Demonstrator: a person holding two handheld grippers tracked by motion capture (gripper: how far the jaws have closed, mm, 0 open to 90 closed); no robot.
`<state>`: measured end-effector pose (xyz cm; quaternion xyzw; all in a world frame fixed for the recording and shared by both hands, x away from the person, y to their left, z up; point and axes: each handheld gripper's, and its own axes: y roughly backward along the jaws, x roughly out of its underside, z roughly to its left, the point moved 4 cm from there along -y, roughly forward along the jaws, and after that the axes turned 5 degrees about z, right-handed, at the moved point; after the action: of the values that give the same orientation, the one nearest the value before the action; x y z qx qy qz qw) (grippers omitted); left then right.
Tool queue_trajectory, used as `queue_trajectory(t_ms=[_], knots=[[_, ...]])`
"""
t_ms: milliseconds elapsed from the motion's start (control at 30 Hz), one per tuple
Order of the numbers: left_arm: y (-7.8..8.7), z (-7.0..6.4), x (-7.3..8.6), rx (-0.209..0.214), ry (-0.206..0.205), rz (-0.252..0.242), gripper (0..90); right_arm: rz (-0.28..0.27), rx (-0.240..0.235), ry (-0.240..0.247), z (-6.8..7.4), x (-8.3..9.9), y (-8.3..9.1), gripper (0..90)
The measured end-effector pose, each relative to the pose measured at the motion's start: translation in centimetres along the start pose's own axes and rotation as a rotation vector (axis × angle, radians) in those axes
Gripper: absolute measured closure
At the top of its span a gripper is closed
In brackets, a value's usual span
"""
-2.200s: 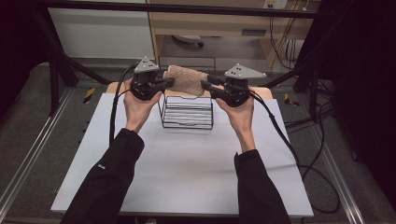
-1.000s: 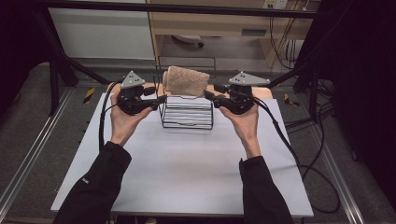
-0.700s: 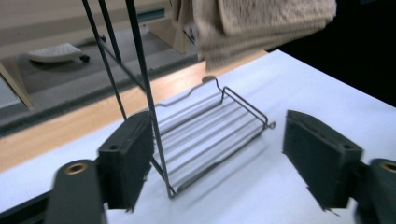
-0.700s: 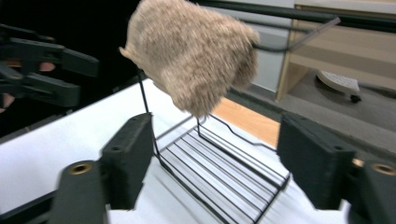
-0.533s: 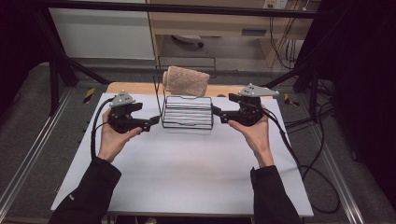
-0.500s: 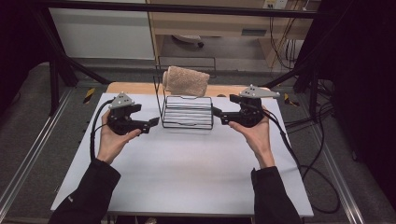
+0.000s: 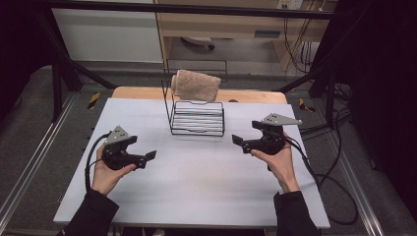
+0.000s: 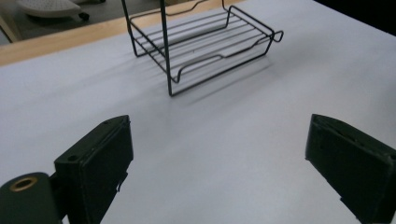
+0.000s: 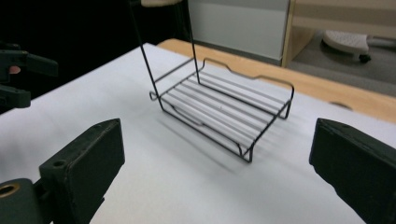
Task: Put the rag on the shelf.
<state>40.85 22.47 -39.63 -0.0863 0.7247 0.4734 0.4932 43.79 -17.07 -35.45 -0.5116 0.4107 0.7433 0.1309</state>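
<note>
A black wire rack (image 7: 196, 118) stands at the back middle of the white table (image 7: 196, 191). A rolled beige towel (image 7: 196, 85) rests on the rack's tall upper frame. My left gripper (image 7: 147, 157) is held low at the front left, well clear of the rack, and is open with nothing in it. My right gripper (image 7: 239, 142) hovers to the right of the rack, also open and empty. The left gripper view shows the rack (image 8: 201, 46) ahead between wide-apart jaws. In the right gripper view the rack (image 9: 224, 112) is close ahead, with the towel's underside (image 9: 159, 2) at the top edge.
A wooden board (image 7: 137, 92) runs along the table's far edge. Black cables (image 7: 324, 182) trail off the right side. Dark frame posts (image 7: 59, 83) stand at the back left and back right. The left gripper (image 9: 23, 70) shows far off in the right gripper view.
Both grippers have let go of the towel, leaving it on the rack's top. They have drawn back toward me and outward, the left farther than the right.
</note>
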Motion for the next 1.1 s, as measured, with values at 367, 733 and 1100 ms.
queue_trajectory(t_ms=[367,733,1100], knots=[[0.2,0.7,5.0,-0.014,0.022,0.054,8.5,0.084,-0.024,-0.021,-0.4,5.7,-0.1,0.8],[0.3,1.2,7.1,-0.018,0.014,0.080,7.9,0.227,-0.019,0.011,-1.6,11.9,0.2,0.6],[0.0,1.1,8.3,0.007,0.029,0.088,8.0,0.257,-0.023,-0.033,-2.3,14.0,1.3,0.7]])
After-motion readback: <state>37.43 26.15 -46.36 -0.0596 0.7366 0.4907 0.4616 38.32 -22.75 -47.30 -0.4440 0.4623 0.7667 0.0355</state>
